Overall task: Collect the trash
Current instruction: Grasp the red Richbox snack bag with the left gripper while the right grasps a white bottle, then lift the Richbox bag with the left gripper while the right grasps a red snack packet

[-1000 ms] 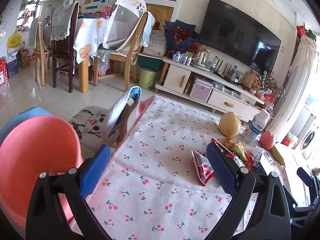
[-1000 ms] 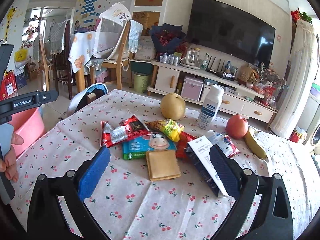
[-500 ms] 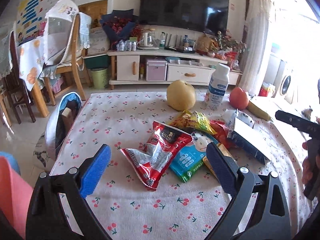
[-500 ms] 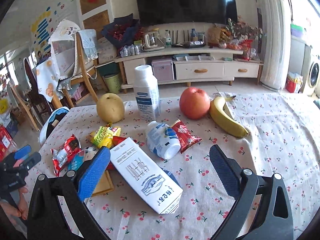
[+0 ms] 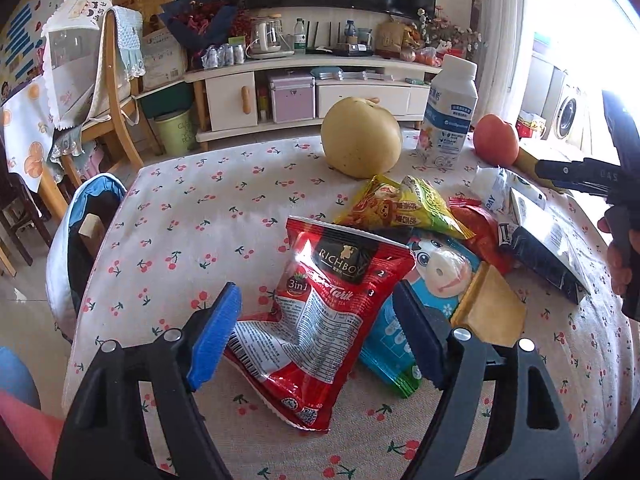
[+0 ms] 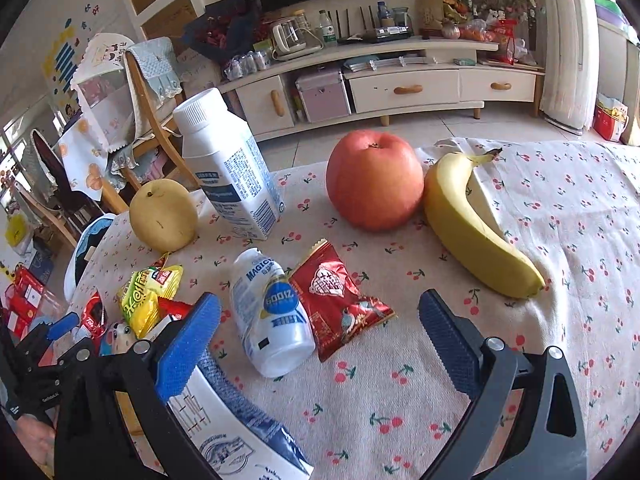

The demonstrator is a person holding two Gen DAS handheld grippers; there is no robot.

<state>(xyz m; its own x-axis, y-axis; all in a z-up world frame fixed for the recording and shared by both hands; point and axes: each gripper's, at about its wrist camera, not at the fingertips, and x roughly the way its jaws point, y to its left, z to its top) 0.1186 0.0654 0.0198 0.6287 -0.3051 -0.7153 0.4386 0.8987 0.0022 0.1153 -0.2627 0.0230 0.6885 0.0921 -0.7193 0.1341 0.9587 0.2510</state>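
Left wrist view: jaws apart, just narrowed around the red tea packet, now closer.

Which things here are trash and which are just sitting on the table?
Trash: red pouch, yellow wrapper, blue wrapper, small red packet, tipped bottle, flat carton.

Just there: pear, apple, banana, upright bottle.
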